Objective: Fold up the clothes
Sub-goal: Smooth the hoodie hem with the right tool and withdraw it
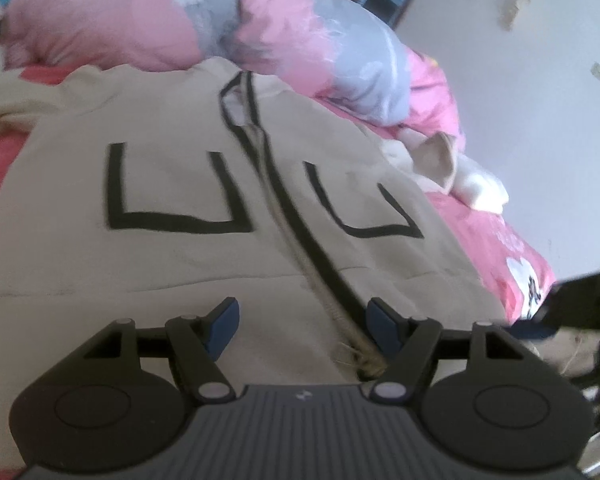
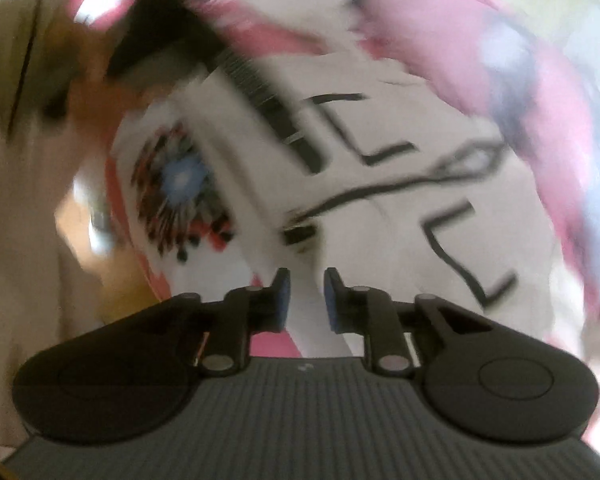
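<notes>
While the left gripper (image 1: 304,320) hangs spread and empty, the beige jacket (image 1: 180,252) stretches toward twelve o'clock, zipper between its fingers; the right gripper (image 2: 304,300) is narrowly parted, empty.

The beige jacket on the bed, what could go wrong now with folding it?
1. The left gripper is open over the zipper at the jacket hem; its fingers might catch only one layer.
2. The pink quilt lies against the collar and could get folded in.
</notes>
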Motion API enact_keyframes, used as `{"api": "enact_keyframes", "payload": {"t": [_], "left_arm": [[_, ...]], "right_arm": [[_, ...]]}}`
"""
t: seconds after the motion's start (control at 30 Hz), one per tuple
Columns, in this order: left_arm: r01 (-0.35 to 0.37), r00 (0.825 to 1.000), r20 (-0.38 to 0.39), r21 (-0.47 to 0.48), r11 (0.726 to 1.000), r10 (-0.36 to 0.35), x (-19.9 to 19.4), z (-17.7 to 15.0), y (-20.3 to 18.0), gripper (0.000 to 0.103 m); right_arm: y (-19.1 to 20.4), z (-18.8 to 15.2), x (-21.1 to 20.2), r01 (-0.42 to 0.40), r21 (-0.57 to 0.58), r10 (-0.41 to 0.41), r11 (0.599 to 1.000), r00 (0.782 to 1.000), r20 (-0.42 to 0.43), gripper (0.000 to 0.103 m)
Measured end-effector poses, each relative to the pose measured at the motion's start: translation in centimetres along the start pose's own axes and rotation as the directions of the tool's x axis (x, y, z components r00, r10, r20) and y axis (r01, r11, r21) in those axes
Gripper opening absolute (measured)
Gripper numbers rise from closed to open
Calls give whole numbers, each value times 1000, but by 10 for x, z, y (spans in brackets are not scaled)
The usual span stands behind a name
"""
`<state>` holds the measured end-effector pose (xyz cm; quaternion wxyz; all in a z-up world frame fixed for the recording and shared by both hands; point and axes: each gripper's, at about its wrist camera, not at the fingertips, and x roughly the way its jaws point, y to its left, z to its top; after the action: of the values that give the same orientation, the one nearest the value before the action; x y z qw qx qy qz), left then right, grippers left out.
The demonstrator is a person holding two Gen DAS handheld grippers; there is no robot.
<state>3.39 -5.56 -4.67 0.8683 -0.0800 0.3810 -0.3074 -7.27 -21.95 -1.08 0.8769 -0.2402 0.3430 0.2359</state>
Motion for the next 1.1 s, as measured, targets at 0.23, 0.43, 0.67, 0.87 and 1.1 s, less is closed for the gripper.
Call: {"api": "enact_keyframes", "payload": {"t": [0.23,0.43,0.67,0.87,1.1], "left_arm": [[-6,1000,-21,106,994,9,20,0,-28,74],[-32,998,-42,176,984,40,25,-3,-37,74],[-65,995,-60,216,974,79,29,-6,-44,74],[-79,993,-70,233,969,98,29,-3,-47,74],[-97,990,-77,247,964,119,35,-1,-52,74]], "right_arm": [[-67,-58,-52,74,606,-125,792,991,42,48],[-114,-135,-37,-50,931,-131,361,986,104,48],[-138,-173,-12,-141,977,-96,160,983,157,48],[-149,-177,-19,-149,971,-142,186,974,176,48],[-106,-145,-42,0,810,-171,587,977,124,35]]}}
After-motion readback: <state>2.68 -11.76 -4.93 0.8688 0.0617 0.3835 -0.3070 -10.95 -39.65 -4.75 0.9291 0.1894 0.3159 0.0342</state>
